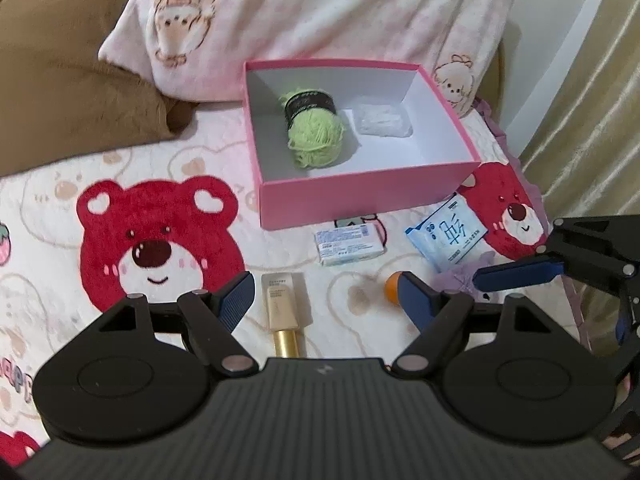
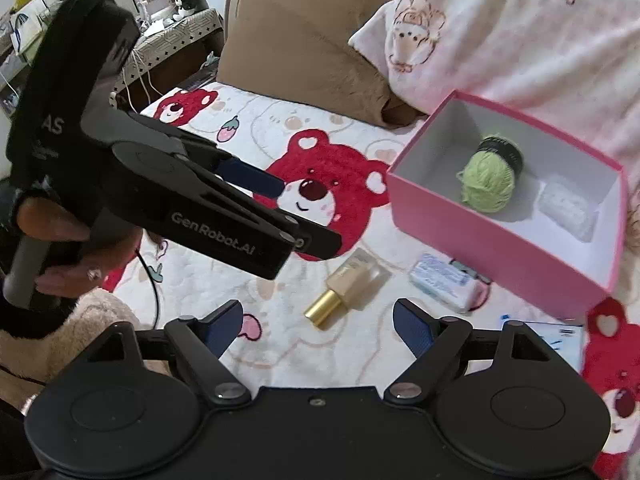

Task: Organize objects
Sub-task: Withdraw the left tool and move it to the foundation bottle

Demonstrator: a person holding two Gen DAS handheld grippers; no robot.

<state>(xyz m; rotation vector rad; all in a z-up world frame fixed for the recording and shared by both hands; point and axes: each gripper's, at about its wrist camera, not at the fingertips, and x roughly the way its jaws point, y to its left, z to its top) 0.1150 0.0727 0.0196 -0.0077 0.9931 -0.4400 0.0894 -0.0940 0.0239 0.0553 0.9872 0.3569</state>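
Nearby, left tool [image 2: 304, 216] marked "GenRobot.AI", spread wide and empty, right tool [image 2: 318, 326] likewise released, cosmetic tube [image 1: 285, 310] lettering unreadable.

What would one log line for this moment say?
left gripper: open, above tube | right gripper: open, empty | pink box: yarn, clear packet
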